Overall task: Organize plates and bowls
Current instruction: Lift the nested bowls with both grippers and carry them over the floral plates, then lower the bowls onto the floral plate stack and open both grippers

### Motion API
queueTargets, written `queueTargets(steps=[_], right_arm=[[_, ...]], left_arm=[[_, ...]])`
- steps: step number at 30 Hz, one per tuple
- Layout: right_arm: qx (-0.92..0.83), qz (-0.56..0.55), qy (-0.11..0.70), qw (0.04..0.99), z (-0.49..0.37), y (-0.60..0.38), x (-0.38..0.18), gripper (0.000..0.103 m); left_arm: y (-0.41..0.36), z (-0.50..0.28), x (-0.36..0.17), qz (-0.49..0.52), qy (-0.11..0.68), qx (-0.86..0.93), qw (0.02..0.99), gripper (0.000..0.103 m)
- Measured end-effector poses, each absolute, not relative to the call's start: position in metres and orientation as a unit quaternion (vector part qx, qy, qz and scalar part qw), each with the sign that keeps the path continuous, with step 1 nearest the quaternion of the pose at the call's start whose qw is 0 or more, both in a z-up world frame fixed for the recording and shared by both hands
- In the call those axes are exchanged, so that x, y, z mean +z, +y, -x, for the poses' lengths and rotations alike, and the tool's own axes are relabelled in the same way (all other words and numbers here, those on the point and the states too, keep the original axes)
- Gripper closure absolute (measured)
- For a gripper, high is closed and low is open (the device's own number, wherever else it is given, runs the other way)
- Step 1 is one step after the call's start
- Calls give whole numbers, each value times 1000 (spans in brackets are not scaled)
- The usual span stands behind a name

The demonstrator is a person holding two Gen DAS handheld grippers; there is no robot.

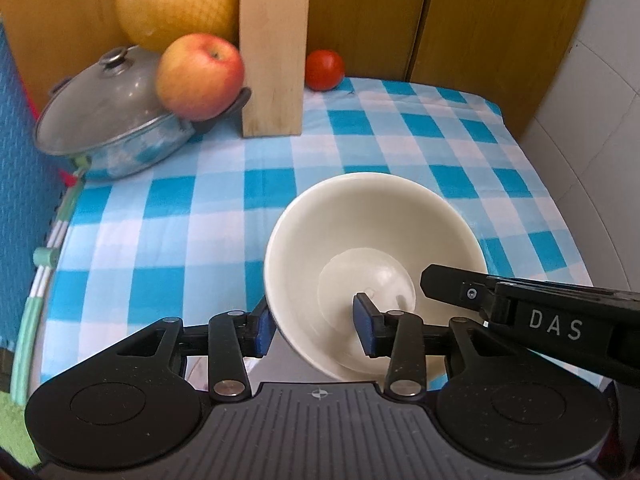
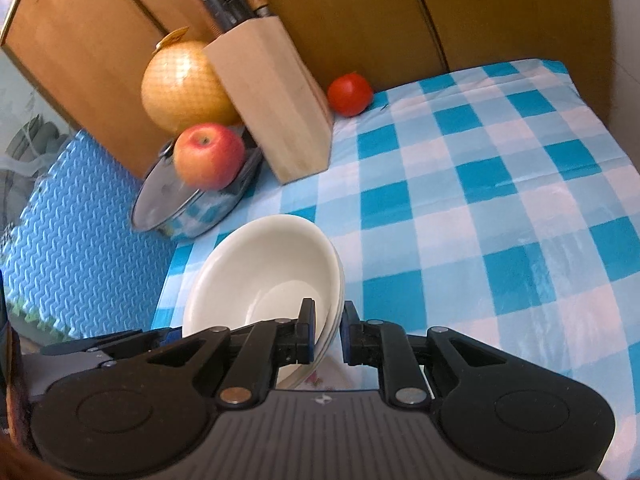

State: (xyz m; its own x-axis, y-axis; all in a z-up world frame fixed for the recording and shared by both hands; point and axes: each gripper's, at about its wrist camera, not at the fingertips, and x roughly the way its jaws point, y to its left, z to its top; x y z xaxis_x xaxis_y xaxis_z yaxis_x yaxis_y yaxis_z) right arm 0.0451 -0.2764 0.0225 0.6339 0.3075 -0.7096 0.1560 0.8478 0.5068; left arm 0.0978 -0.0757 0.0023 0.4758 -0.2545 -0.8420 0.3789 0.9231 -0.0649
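So my left claw (image 1: 316, 326) is straddling the near rim of the cream bowl (image 1: 372, 240), one blue pad outside the wall and one inside, spread wider than the wall so it doesn't look clamped. My right claw (image 2: 325, 330) is pinching the same stack on its right rim; from that side you can see it's really two bowls nested, the rims (image 2: 338, 280) doubled up between the pads. The stack is tilted, sitting at the near edge of the desk (image 2: 480, 200) over the blue checked cloth. Along the far edge there's a lidded pot (image 1: 104, 120) toward the far-left corner with an apple (image 1: 200, 76) resting on its lid, a netted pomelo (image 1: 176, 0) behind, a wooden knife block (image 2: 272, 108), and a tomato (image 2: 350, 94) just right of it.
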Motion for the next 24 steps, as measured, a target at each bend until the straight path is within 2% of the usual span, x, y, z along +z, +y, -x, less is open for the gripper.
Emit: queueTargets(steps=[24], right_arm=[[98,-240,477,840,7,-218,10,85]], left_arm=[[-15,-40,-15,-58,515,-184,835,51]])
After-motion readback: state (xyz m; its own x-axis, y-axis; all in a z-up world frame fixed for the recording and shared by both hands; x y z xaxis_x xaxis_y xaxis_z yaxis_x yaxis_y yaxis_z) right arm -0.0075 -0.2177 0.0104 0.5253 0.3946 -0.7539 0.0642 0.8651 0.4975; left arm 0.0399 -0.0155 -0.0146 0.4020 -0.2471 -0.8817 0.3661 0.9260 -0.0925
